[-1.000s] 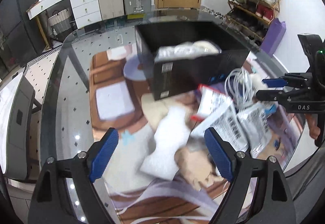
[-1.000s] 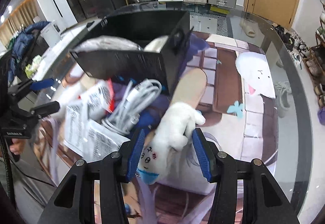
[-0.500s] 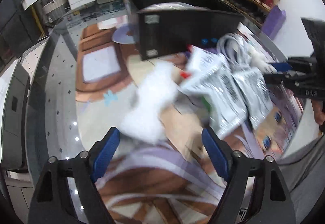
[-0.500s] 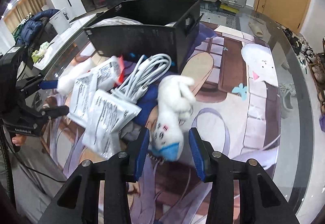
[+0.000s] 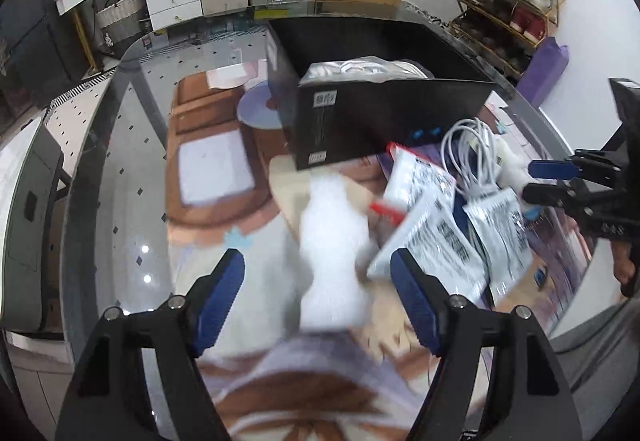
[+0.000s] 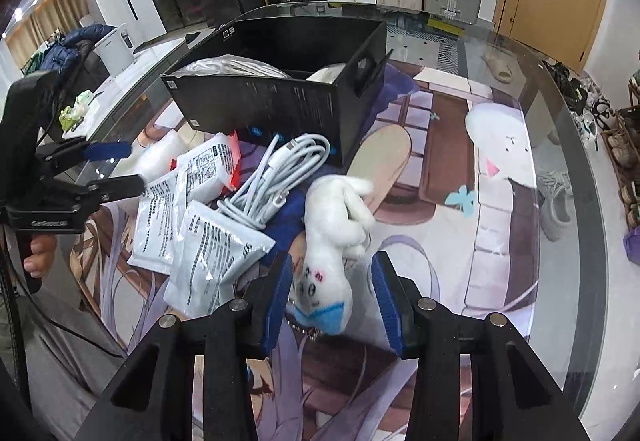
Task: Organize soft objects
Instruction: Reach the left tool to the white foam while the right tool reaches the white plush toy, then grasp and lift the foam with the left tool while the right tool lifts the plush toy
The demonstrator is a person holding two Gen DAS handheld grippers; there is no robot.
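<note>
A white soft object [image 5: 332,241] lies on the printed mat, blurred, between the fingers of my open left gripper [image 5: 318,285]; it also shows in the right wrist view [image 6: 158,157]. A white plush toy with a blue tip [image 6: 334,237] lies on the mat between the fingers of my open right gripper [image 6: 332,297], not clamped. A black box [image 5: 380,89] [image 6: 288,89] holds bagged white items. My right gripper shows in the left wrist view [image 5: 556,181]; my left gripper shows in the right wrist view [image 6: 112,165].
White printed packets [image 6: 212,237] [image 5: 436,229], a red-edged packet [image 6: 216,161] and a coiled white cable [image 6: 280,177] [image 5: 476,157] lie in front of the box. The glass table [image 6: 568,201] has a curved edge at right. Drawers, suitcases and a shoe rack stand behind.
My left gripper has drawn closer around the white soft object. My right gripper has pulled back, and the plush now lies on the mat between its fingers instead of being held up.
</note>
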